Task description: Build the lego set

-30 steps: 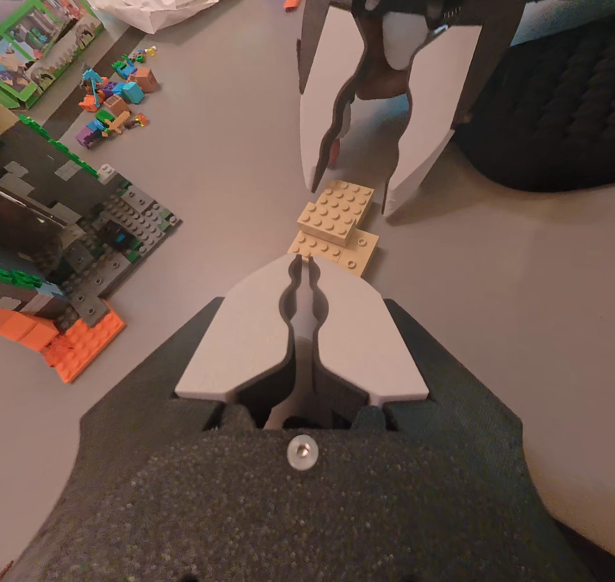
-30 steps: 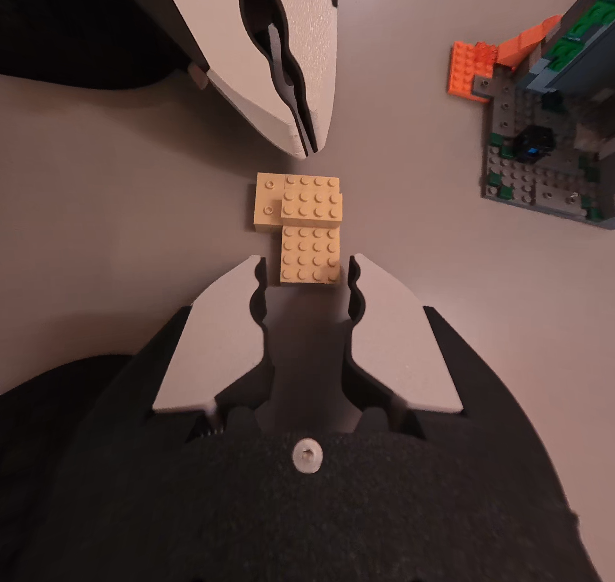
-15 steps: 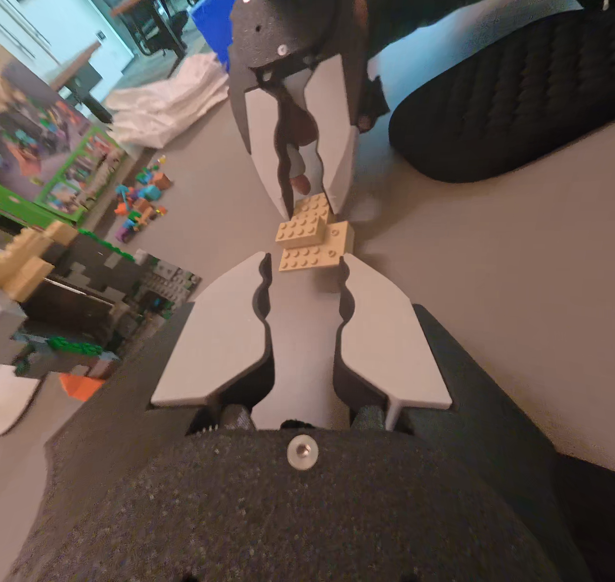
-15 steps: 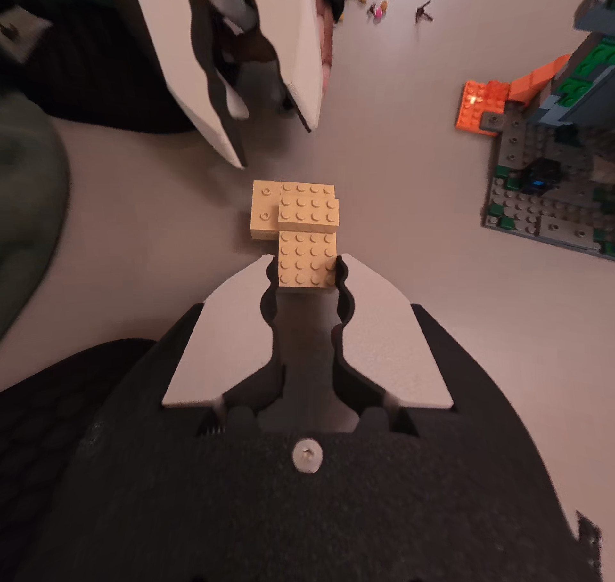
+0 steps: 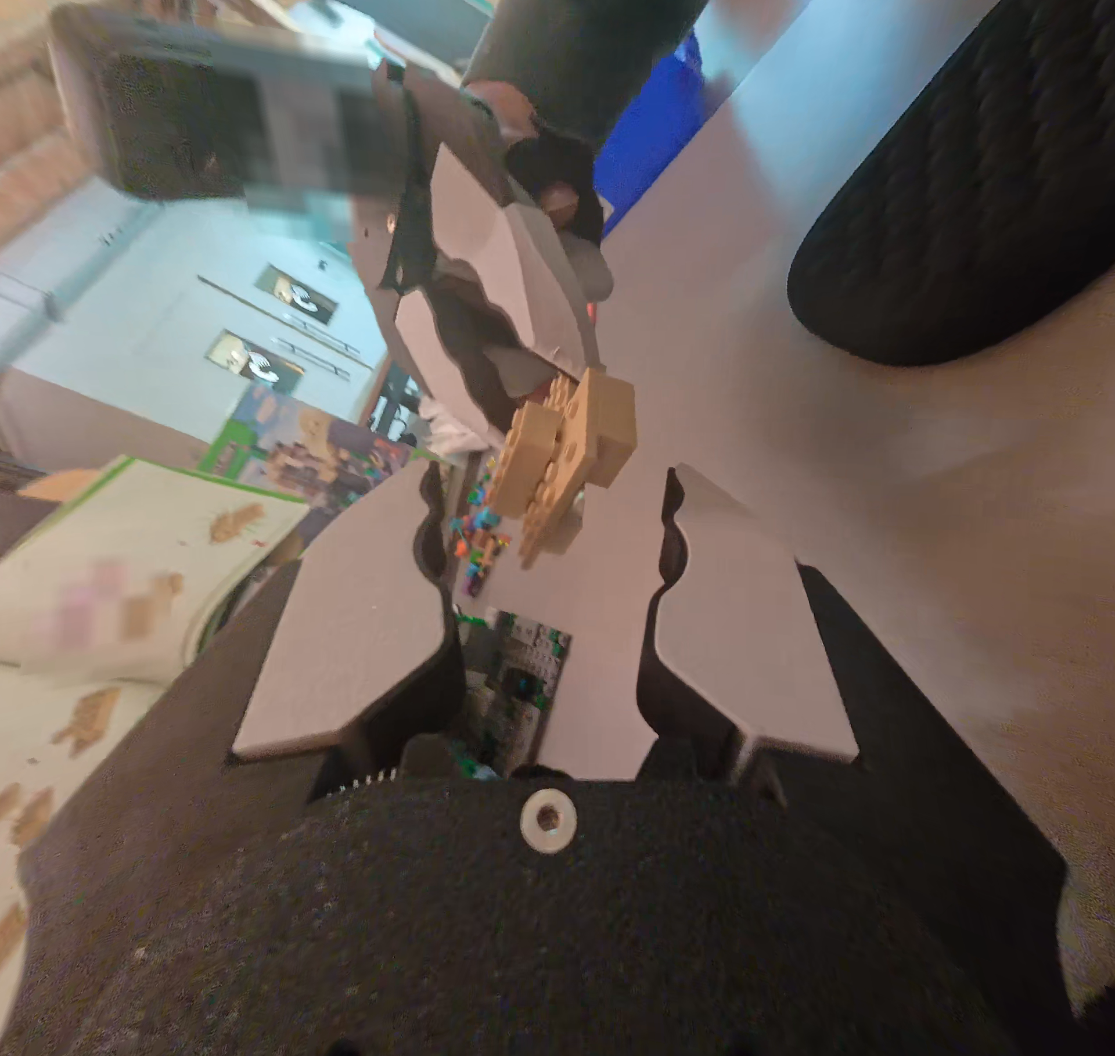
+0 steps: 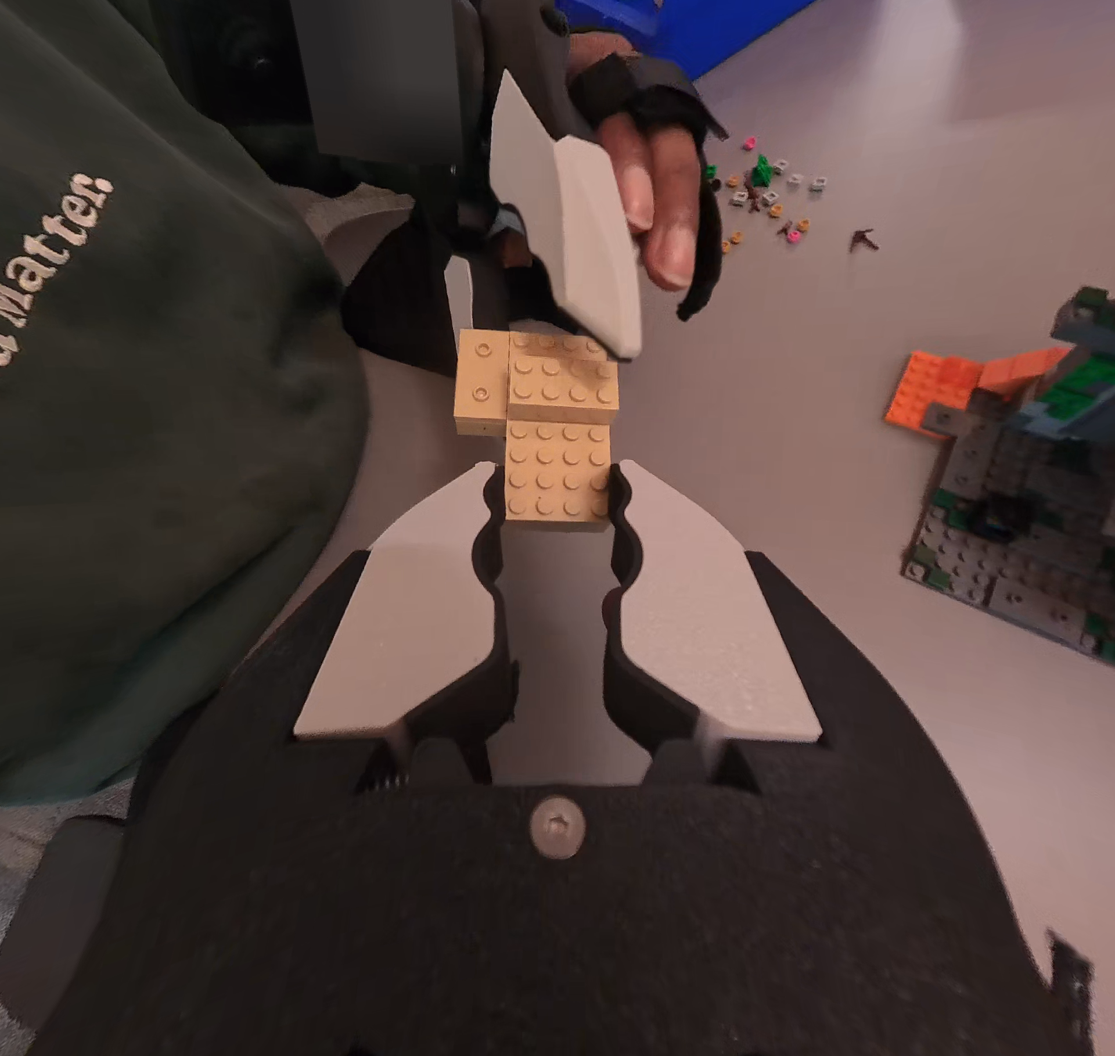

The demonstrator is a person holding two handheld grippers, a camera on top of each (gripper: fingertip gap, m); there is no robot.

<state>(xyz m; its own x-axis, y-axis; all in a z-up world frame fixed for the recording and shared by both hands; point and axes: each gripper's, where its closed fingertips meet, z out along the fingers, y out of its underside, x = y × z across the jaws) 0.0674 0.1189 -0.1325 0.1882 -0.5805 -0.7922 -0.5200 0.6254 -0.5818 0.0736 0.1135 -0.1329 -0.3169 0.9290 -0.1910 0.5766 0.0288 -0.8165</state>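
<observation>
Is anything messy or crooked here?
Nothing looks broken. The tan brick piece is off the table, pinched by the right gripper. Tiny loose bits lie scattered on the table beyond it.

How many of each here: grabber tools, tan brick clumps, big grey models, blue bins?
Grippers: 2 (left gripper, right gripper)
Tan lego assembly: 1
Grey lego model: 1
Blue bin: 1
Total: 5

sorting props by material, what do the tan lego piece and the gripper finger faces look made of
Tan lego assembly: hard moulded plastic, smooth satin surface, crisp round studs and sharp edges. Right hand-held gripper fingers: pale grey, finely grainy matte faces, probably printed plastic or foam; black wavy inner pads look rubbery, though that is uncertain.
</observation>
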